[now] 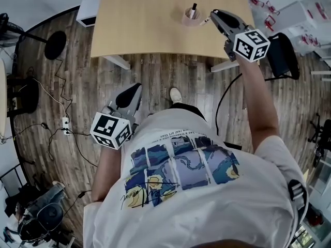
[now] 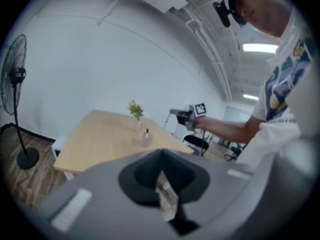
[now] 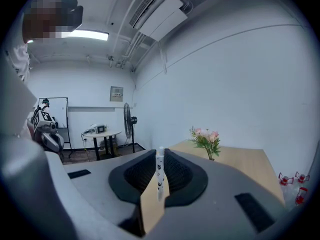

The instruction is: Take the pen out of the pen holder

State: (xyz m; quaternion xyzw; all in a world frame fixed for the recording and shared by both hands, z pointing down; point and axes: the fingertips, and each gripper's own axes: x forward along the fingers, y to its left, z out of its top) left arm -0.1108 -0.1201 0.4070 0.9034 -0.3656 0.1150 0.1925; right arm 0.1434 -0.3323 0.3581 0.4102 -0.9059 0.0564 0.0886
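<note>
Right tool [image 3: 160, 154] clamped on white pen [image 3: 160, 176], just beside pen holder [image 1: 191, 17]; left tool [image 2: 162, 154] closed, empty.

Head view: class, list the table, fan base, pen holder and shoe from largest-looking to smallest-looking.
1. Table
2. Fan base
3. Pen holder and shoe look about alike. The holder stands on the table, nearer the camera than the floor, so they stay unranked.

matt pale wood table [image 1: 145, 25], rough plank floor [image 1: 170, 74], glossy white plastic pen [image 3: 160, 176]
</note>
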